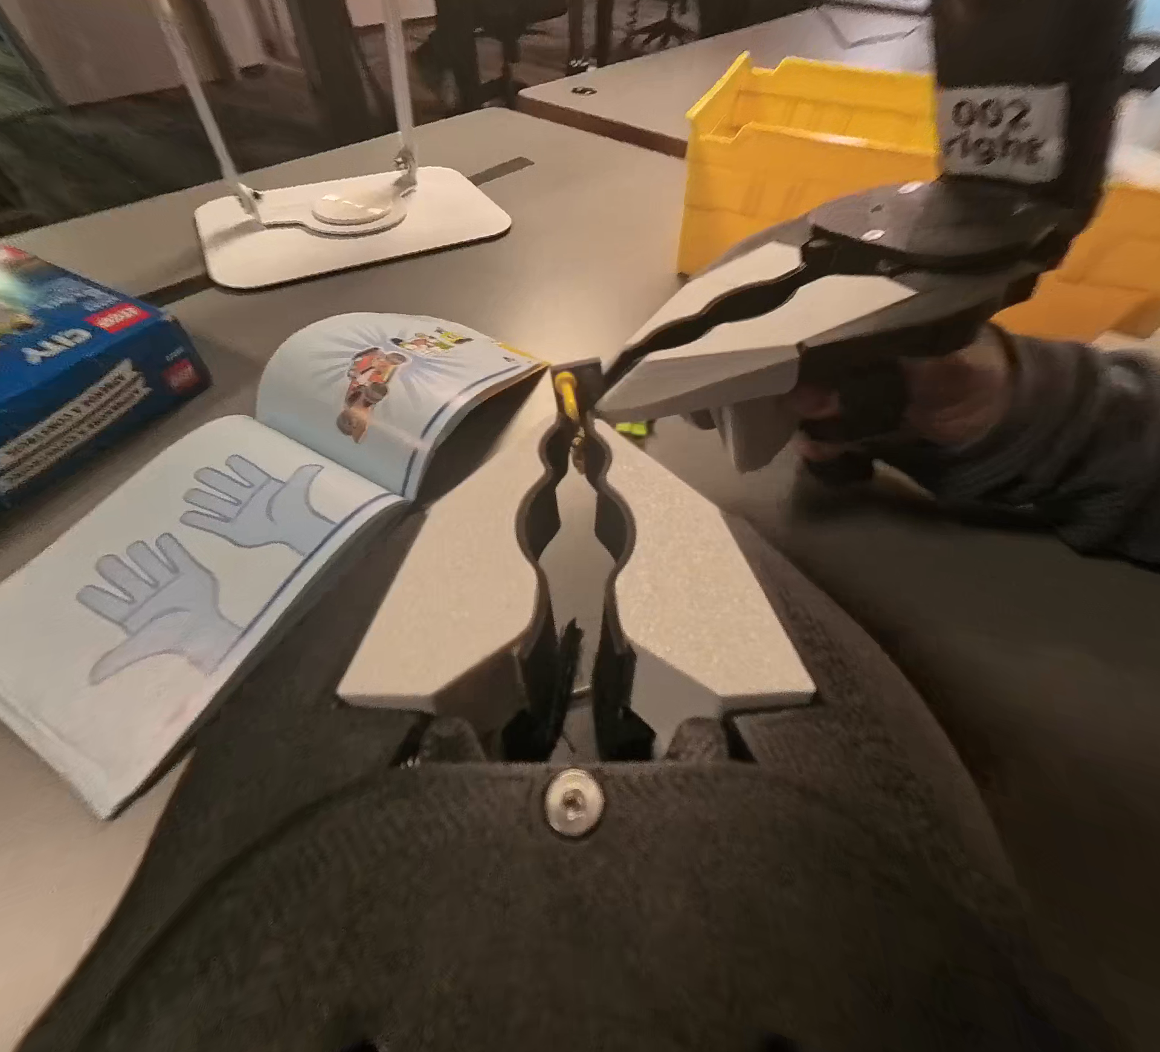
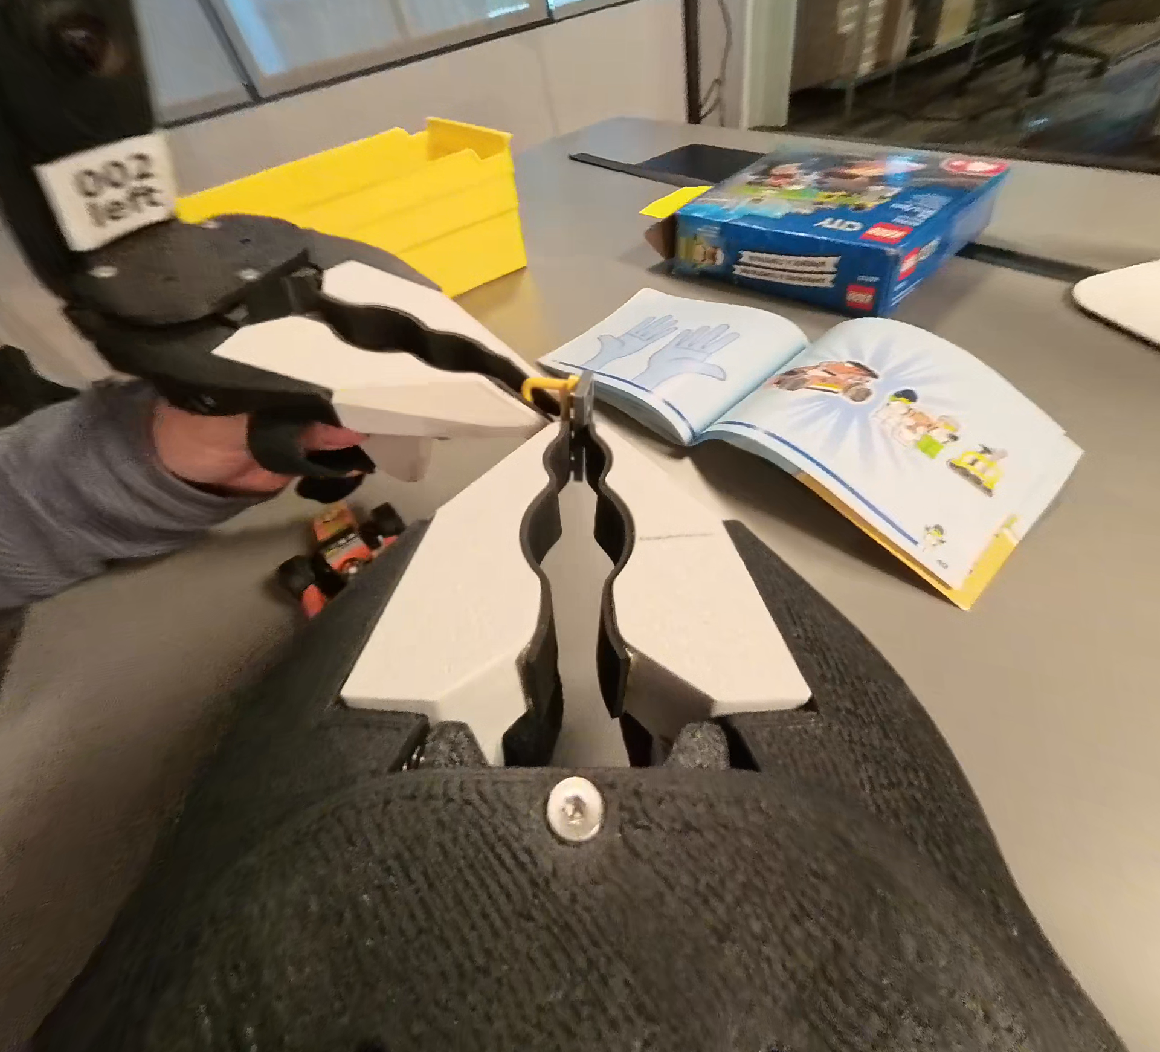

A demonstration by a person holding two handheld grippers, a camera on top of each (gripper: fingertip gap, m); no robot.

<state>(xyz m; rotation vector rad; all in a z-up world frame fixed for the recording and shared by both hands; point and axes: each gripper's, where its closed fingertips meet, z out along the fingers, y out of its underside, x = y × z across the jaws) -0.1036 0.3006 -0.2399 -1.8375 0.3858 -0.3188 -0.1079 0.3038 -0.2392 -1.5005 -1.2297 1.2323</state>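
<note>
Yellow hook piece (image 1: 568,394) sits pinched in the left claw (image 1: 574,435), its tip meeting the small grey plate (image 2: 585,388) clamped in the right claw (image 2: 574,441).

Each claw has 2 pale grey wedge-shaped fingers (image 1: 684,570) lined with wavy black pads; they are set in a black, coarse-textured printed body with 1 silver screw (image 1: 574,801) at its centre; the left claw (image 2: 552,400) and the right claw (image 1: 596,388) each carry a white label on a black upright housing; grey knitted sleeves (image 2: 69,494) and black fingerless gloves (image 2: 282,444) cover the arms and hands.
</note>
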